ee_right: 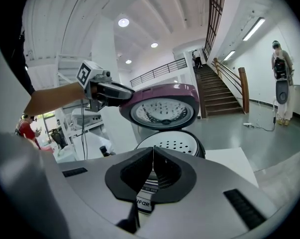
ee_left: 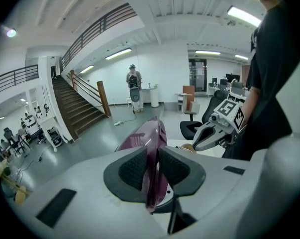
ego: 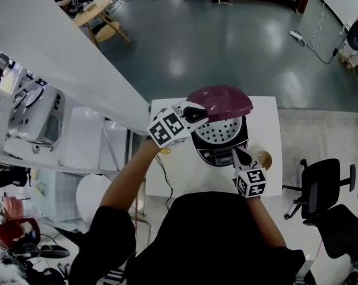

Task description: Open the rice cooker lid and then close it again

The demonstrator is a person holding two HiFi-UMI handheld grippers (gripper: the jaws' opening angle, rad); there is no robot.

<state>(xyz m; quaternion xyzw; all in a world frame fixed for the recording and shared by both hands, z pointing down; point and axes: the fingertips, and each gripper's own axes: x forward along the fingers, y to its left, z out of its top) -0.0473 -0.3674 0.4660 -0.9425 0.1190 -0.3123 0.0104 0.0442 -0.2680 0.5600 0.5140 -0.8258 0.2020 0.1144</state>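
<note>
Here we are looking down on the rice cooker (ego: 221, 146), which is standing on a white table (ego: 268, 114). Its purple lid (ego: 220, 101) is standing raised over the far side of the body, tilted, so that the pot's perforated top is showing beneath it.

We are holding the left gripper (ego: 196, 113) at the lid's near left rim. In the left gripper view, the left gripper (ee_left: 152, 171) is clamping that rim, which is running edge-on between the two dark pads (ee_left: 134, 169), and both pads are pressing on the lid (ee_left: 149, 143).

We are keeping the right gripper (ego: 235, 153) just in front of the cooker's control panel, with its marker cube (ego: 251, 182) nearest to us. In the right gripper view, the right gripper (ee_right: 153, 171) is showing its jaws meeting with nothing between them and is pointing at the cooker's front. Above it the lid (ee_right: 162, 108) is turning its perforated inner plate (ee_right: 163, 112) towards the camera.

A black office chair (ego: 321, 186) is standing on the floor to the right of the table.
</note>
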